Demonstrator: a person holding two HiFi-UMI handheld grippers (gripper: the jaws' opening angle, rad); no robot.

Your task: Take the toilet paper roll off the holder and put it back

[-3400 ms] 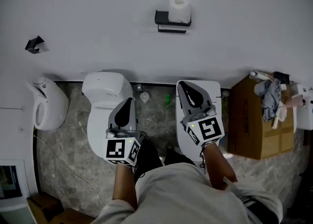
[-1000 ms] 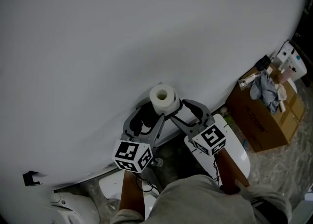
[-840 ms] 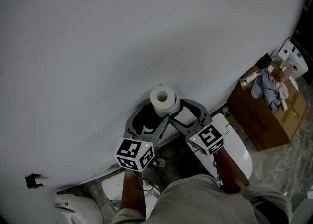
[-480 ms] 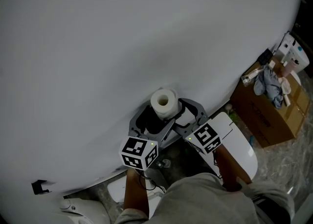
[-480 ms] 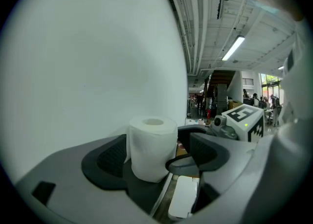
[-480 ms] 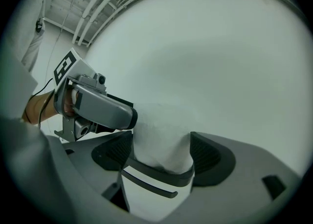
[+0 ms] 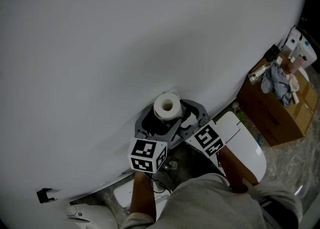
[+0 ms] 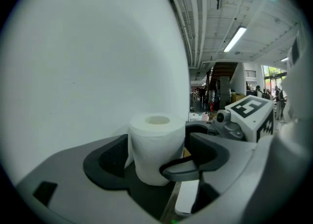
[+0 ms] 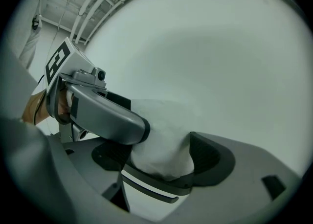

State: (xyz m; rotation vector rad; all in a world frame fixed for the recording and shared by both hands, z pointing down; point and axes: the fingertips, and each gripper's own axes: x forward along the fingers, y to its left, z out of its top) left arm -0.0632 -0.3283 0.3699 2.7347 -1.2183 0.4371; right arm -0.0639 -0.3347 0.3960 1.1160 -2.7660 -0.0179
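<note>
Jaws sprung wider than a second ago, left gripper (image 7: 159, 119) and right gripper (image 7: 184, 118) both gaping round the toilet paper roll (image 7: 166, 106), neither squeezing, roll upright on its holder (image 9: 152, 182), far wall (image 7: 125, 48).

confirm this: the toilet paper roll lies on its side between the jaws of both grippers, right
No: the toilet paper roll stands upright, core hole facing up, as the left gripper view shows. It is between the jaws of the left gripper and right gripper.
</note>
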